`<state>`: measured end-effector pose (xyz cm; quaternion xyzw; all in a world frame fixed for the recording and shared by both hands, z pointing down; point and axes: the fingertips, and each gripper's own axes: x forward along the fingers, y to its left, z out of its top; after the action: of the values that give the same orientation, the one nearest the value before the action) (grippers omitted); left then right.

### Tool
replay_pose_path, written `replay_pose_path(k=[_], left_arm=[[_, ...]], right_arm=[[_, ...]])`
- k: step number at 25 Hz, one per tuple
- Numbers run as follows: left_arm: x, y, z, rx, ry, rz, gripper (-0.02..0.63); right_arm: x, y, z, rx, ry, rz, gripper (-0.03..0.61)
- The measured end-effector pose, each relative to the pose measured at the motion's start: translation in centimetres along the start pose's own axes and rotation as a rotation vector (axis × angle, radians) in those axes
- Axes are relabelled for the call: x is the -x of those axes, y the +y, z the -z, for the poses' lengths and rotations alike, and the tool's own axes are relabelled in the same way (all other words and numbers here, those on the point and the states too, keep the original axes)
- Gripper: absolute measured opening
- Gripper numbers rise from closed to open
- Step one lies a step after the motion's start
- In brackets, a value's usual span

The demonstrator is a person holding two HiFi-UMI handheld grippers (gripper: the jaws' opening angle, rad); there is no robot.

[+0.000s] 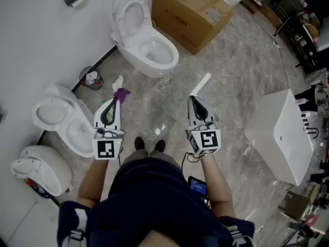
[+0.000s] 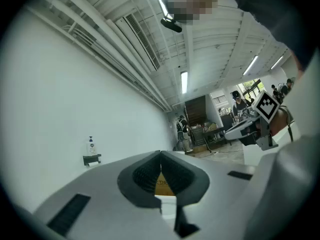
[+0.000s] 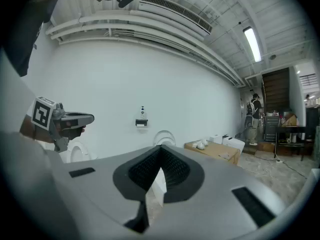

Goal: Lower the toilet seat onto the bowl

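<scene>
While both are held well short of it, head view: white ceramic toilet [image 1: 134,49] ahead, its oval white seat [image 1: 128,13] raised upright, seemingly nearer left gripper [image 1: 114,102] than right gripper [image 1: 193,99] | left gripper view: jaws together, empty | right gripper view: jaws together, empty, seat [image 3: 162,135] straight ahead.

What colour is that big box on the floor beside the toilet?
Brown, like plain cardboard; the box shows best in the head view.
</scene>
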<state>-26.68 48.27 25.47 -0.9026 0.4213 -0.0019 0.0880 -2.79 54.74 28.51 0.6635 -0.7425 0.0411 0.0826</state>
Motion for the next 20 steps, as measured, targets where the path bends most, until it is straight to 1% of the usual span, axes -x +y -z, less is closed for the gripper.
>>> replay_pose_path(k=[6, 14, 20], left_arm=[[-0.20, 0.06, 0.40, 0.011, 0.024, -0.010, 0.025], [0.02, 0.02, 0.37, 0.007, 0.013, -0.014, 0.025], [-0.20, -0.12, 0.81, 0.008, 0.036, -0.013, 0.025]], right_arm=[[-0.38, -0.43, 0.13, -0.005, 0.002, -0.001, 0.017], [-0.31, -0.35, 0.58, -0.006, 0.006, -0.004, 0.017], [-0.61, -0.93, 0.64, -0.030, -0.009, -0.009, 0.018]])
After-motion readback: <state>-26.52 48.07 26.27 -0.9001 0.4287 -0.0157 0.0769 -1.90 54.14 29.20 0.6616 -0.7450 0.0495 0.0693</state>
